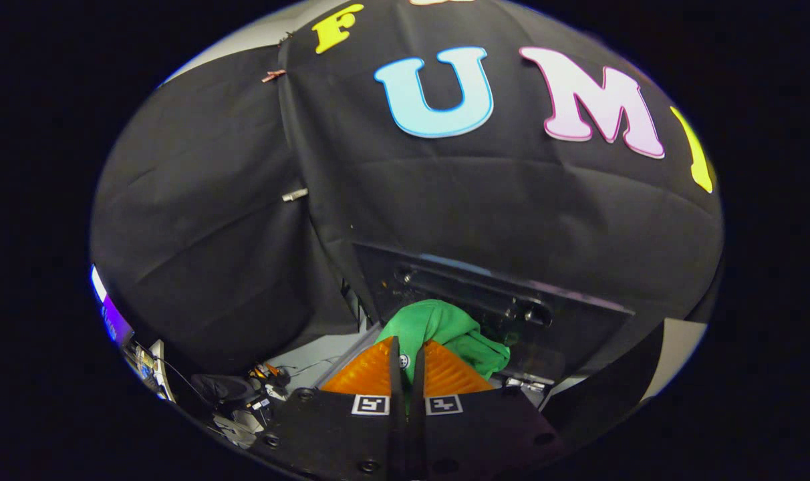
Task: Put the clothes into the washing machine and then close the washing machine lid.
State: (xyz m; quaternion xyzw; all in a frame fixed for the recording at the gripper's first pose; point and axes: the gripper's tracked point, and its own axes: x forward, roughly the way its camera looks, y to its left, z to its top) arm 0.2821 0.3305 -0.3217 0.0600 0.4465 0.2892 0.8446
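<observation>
Clothes first: the green garment (448,334) bunches up between and just ahead of your tool's (407,361) fingers, with folds spilling to the far side and partly over the right finger. Your tool is drawn together on the cloth; both ribbed pads (371,374) press a fold of it with almost no gap between them, so the hold looks secure, though I cannot tell how much fabric sits inside the pinch.

Just beyond the garment stands a dark glossy panel with a long handle-like bar; I take it for the raised washing machine lid (485,300), tilted back against the black cloth wall (244,234). The tub opening itself is hidden beneath the garment and the fingers, so I cannot say whether you are already over it.

By my reading you are in the carrying step: garment lifted, not yet dropped in. The next move calls for you to bring the cloth squarely above the opening, lower it, and part the fingers only once the trailing folds clear the rim, so nothing hangs out when the lid comes down. Off to the left, cables and small devices (244,394) lie well apart from your path.
</observation>
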